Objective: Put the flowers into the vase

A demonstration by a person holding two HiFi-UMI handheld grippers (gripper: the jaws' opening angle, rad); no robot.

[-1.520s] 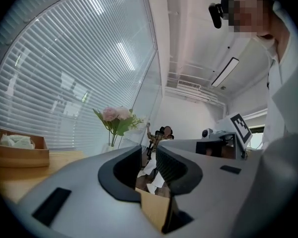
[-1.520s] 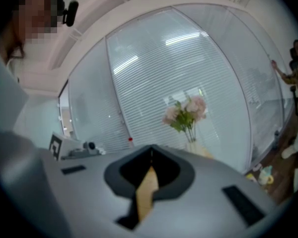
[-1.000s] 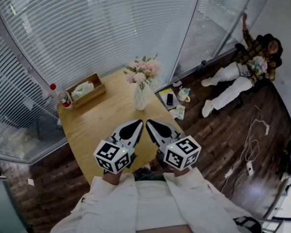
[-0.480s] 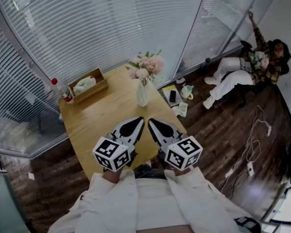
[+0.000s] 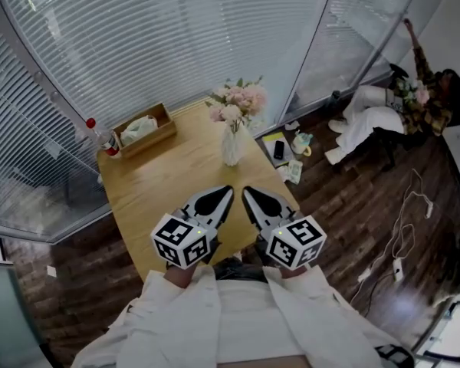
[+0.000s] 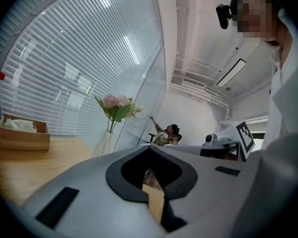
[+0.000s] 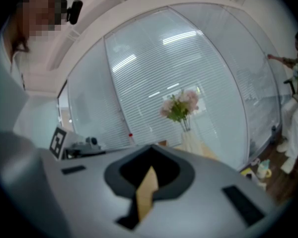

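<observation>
Pink and cream flowers with green leaves (image 5: 238, 102) stand upright in the ribbed clear glass vase (image 5: 231, 146) at the far end of the pale wooden counter (image 5: 169, 186) in the head view, near an open wooden box (image 5: 144, 129) and a red-capped bottle (image 5: 103, 138). The left gripper (image 5: 228, 190) and right gripper (image 5: 248, 192) hang side by side over the counter's near edge, well apart from the vase. Over the last second only the framing has drifted slightly. The bouquet, vase and both grippers have kept their places.

In the left gripper view the left gripper (image 6: 150, 152) is clenched on nothing, with the flowers (image 6: 116, 105) far ahead to its left.

In the right gripper view the right gripper (image 7: 151, 150) is likewise closed and empty, with the vase (image 7: 189, 142) in the distance.

With no loose stem in sight, the task looks finished and the grippers seem to be resting.
</observation>
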